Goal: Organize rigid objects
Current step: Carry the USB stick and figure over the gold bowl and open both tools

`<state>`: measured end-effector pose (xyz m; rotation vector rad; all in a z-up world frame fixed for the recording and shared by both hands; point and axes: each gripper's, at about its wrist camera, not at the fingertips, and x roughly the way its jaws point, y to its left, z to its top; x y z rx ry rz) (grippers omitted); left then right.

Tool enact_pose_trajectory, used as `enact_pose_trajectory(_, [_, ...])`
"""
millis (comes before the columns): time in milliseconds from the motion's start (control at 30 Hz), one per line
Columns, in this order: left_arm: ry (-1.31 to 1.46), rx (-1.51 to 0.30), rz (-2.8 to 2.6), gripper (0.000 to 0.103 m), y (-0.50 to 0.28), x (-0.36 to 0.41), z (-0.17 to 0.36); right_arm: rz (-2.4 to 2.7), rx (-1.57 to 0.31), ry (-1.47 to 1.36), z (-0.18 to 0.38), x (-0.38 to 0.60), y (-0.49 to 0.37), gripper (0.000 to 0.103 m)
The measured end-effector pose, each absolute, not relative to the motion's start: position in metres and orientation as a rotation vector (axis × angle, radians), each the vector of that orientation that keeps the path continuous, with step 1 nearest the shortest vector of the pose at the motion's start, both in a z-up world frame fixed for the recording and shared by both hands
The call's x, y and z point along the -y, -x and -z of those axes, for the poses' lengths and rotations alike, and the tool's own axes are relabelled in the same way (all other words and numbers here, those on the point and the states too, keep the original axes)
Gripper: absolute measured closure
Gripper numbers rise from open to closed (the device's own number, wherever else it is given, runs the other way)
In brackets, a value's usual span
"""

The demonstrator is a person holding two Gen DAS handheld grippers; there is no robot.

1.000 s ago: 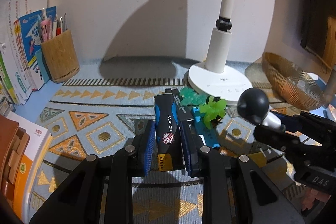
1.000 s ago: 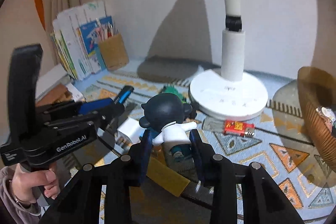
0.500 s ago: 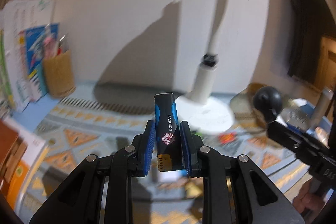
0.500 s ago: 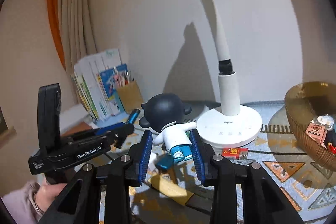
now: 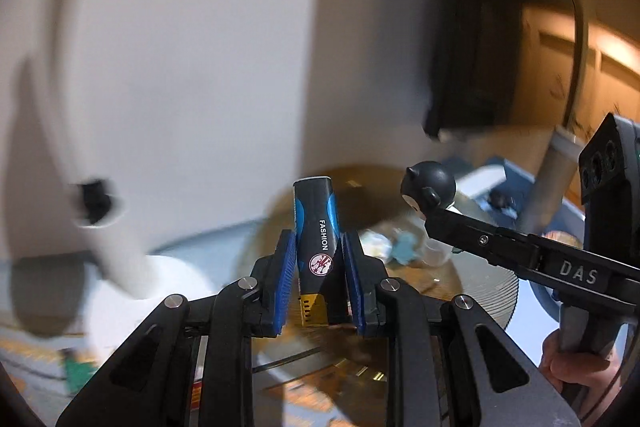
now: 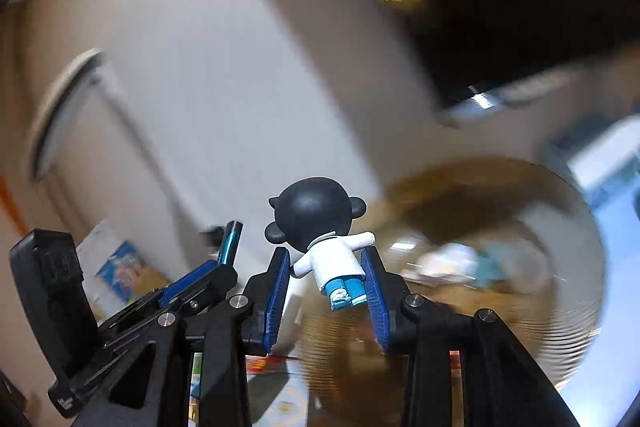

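My left gripper (image 5: 316,255) is shut on a black and blue lighter (image 5: 316,227) marked FASHION, held upright in the air. My right gripper (image 6: 326,271) is shut on a small figurine (image 6: 320,227) with a round black head, white shirt and blue legs. Both are lifted over a golden ribbed bowl (image 5: 484,287) that holds several blurred small items. In the left wrist view the right gripper (image 5: 436,215) and the figurine's head (image 5: 430,185) show at the right. In the right wrist view the left gripper (image 6: 224,267) with the lighter's tip (image 6: 230,237) shows at the left.
Both views are blurred by motion. The white lamp base (image 5: 132,291) and its stem (image 5: 92,203) stand left of the bowl. A person's hand (image 5: 576,375) holds the right gripper's handle. The bowl (image 6: 540,307) fills the right half of the right wrist view, and papers (image 6: 120,267) stand far left.
Both grippers rose off the patterned mat and swung right, from the lamp base to over the golden bowl. The lighter and the figurine stayed gripped throughout.
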<state>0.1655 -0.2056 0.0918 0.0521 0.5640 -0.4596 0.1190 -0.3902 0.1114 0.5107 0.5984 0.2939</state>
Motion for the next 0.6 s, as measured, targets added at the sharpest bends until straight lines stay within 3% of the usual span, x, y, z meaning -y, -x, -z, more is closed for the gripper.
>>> enact_pose_trajectory(200, [-0.052, -0.654, 0.493, 0.080, -0.193, 0.240, -0.066, -0.197, -0.689, -0.569, -0.086, 0.428, -0.125, 0.067])
enact_pose_trajectory(267, [-0.029, -0.680, 0.498, 0.055, -0.198, 0.241, -0.064, -0.203, -0.689, -0.556, -0.088, 0.427, -0.127, 0.066])
enact_pose_trajectory(300, [-0.023, -0.679, 0.492, 0.022, -0.199, 0.241, -0.064, -0.209, -0.678, -0.563, -0.091, 0.428, -0.126, 0.064])
enact_pose_trajectory(333, [-0.018, -0.687, 0.496, 0.002, -0.198, 0.240, -0.064, -0.232, -0.654, -0.591, -0.094, 0.430, -0.124, 0.044])
enact_pose_trajectory(433, [-0.012, -0.705, 0.510, 0.001, -0.189, 0.238, -0.066, -0.320, -0.564, -0.688, -0.104, 0.438, -0.120, 0.004])
enact_pose_trajectory(467, [-0.014, -0.700, 0.504, 0.001, -0.186, 0.234, -0.067, -0.319, -0.547, -0.688, -0.110, 0.437, -0.117, 0.000])
enact_pose_trajectory(600, [-0.026, -0.687, 0.472, 0.001, -0.171, 0.220, -0.073, -0.365, -0.522, -0.696, -0.129, 0.424, -0.110, 0.000])
